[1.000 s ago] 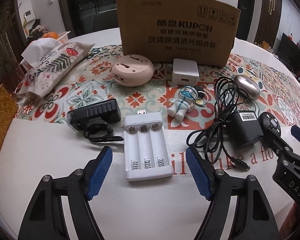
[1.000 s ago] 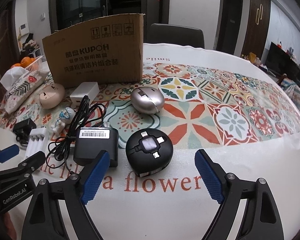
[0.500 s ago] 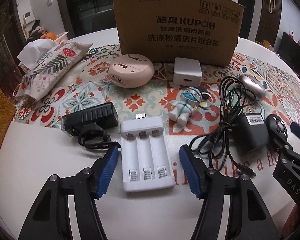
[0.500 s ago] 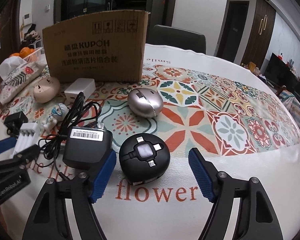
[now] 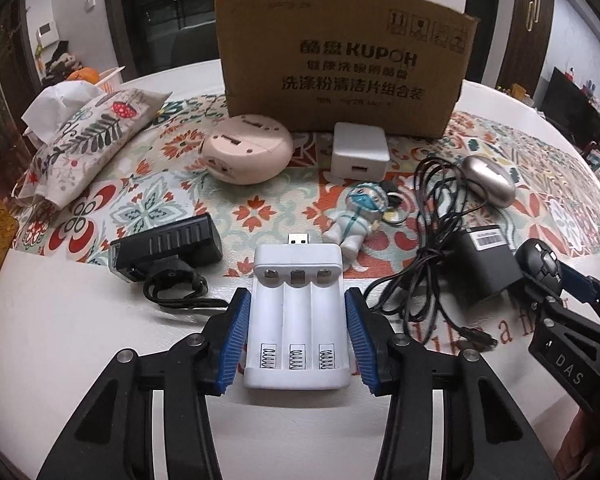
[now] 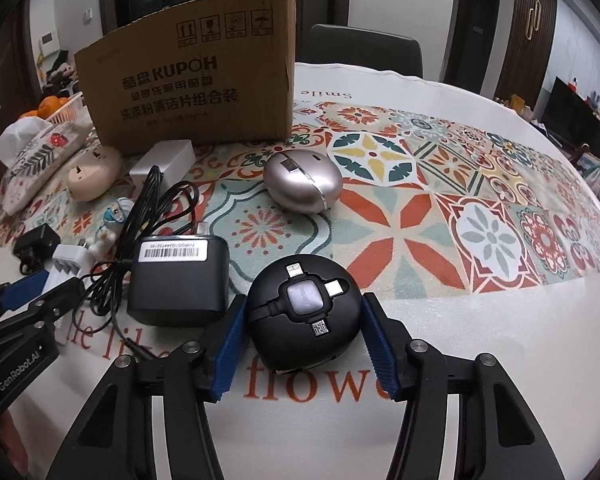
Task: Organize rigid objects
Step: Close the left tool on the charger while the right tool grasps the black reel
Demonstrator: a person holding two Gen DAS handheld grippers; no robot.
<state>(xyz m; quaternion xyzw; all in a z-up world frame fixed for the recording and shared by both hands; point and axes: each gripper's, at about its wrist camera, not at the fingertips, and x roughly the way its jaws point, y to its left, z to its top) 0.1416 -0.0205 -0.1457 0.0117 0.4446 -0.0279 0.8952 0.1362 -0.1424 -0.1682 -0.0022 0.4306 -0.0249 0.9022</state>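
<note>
A white three-slot battery charger (image 5: pixel 296 320) lies on the white tablecloth (image 5: pixel 80 360) between the blue pads (image 5: pixel 236 336) of my left gripper (image 5: pixel 295 294). Its jaws are closing and both pads touch the charger's long sides. In the right wrist view, a round black cable reel (image 6: pixel 304 312) with several plug tips sits between my right gripper's (image 6: pixel 304 299) blue pads (image 6: pixel 230 344). Those jaws are closing too, and the pads meet the reel's sides. A cardboard box (image 5: pixel 340 64) stands upright behind everything.
A black power adapter (image 6: pixel 178 280) with a tangled cable lies between the two grippers. Around it lie a black light (image 5: pixel 172 244), a pink round case (image 5: pixel 246 152), a white cube charger (image 5: pixel 360 150), an astronaut figure (image 5: pixel 358 216), a silver oval device (image 6: pixel 302 188) and a floral tissue pouch (image 5: pixel 84 140).
Both grippers' jaws have narrowed from wide apart to the sides of the charger and the reel. Each gripper has crept slightly forward around its object.
</note>
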